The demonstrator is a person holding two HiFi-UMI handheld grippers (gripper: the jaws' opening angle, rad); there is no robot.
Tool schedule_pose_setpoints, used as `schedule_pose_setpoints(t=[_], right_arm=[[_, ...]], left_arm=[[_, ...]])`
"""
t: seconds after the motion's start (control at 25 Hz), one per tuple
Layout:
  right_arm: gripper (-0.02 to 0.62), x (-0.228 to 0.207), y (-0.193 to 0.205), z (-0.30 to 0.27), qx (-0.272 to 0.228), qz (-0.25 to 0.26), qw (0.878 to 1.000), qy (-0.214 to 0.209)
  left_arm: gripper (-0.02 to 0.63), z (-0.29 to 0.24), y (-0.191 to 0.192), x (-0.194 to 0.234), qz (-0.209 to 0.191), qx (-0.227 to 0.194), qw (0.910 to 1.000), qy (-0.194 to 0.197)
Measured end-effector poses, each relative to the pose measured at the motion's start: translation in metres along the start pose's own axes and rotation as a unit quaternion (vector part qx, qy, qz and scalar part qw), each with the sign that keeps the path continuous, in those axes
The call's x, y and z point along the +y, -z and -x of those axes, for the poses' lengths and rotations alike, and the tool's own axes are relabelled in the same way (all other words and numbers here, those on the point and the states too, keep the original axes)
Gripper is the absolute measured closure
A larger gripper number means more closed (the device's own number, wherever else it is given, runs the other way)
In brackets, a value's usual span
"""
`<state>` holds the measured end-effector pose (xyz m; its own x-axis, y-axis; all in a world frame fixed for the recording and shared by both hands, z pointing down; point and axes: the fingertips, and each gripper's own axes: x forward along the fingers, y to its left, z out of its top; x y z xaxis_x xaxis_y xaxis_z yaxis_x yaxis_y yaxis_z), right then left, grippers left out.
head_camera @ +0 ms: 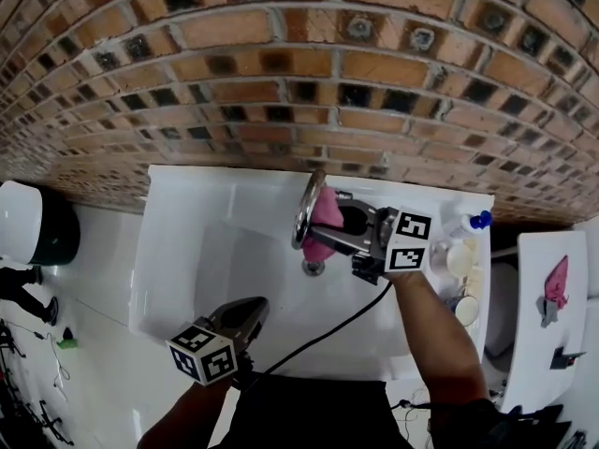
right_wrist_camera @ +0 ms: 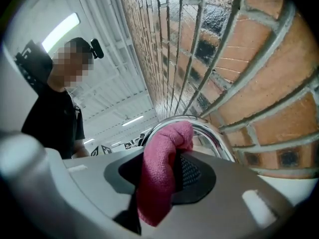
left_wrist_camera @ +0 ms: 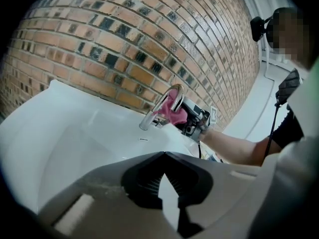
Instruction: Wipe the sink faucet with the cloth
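Nearest, at the lower left of the head view, the left claw (head_camera: 253,309) hangs over the front of the white sink (head_camera: 182,251). Its tips are together on nothing, and it is well apart from the work. Past the drain, at mid-frame, the right claw (head_camera: 335,227) is clamped on a fold of pink cloth (head_camera: 324,213). The cloth is pressed against the curved chrome faucet (head_camera: 305,206), just in front of the brick wall (head_camera: 281,64).

The grip looks to me like the weak spot. Only a narrow fold sits between the jaws, and the rest bulges out towards the spout. A hard drag along the curve could pull the cloth free and drop it into the sink. If it bunches or slides aside, the claw's hard tips might scrape the chrome. The cable (head_camera: 328,333) trailing from the right claw crosses the sink's front edge and could snag there. A wide swing of that forearm may knock the bottles (head_camera: 465,224) at the sink's right rim.
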<state>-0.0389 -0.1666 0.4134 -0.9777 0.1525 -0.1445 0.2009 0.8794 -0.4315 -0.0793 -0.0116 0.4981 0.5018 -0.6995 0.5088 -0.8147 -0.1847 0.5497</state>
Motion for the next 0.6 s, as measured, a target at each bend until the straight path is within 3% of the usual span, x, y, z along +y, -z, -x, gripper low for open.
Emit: schedule_pose_setpoints(t=[0.24,0.6], right_arm=[[0.459,0.009,0.015,0.001,0.024,0.025,0.999,0.007],[0.459,0.014,0.046,0.007,0.072,0.043,0.995,0.058]], left_arm=[[0.6,0.008,0.016,-0.002,0.004,-0.001,1.0,-0.008],[0.6,0.013,0.016,-0.006,-0.012,0.007,0.9999,0.007]])
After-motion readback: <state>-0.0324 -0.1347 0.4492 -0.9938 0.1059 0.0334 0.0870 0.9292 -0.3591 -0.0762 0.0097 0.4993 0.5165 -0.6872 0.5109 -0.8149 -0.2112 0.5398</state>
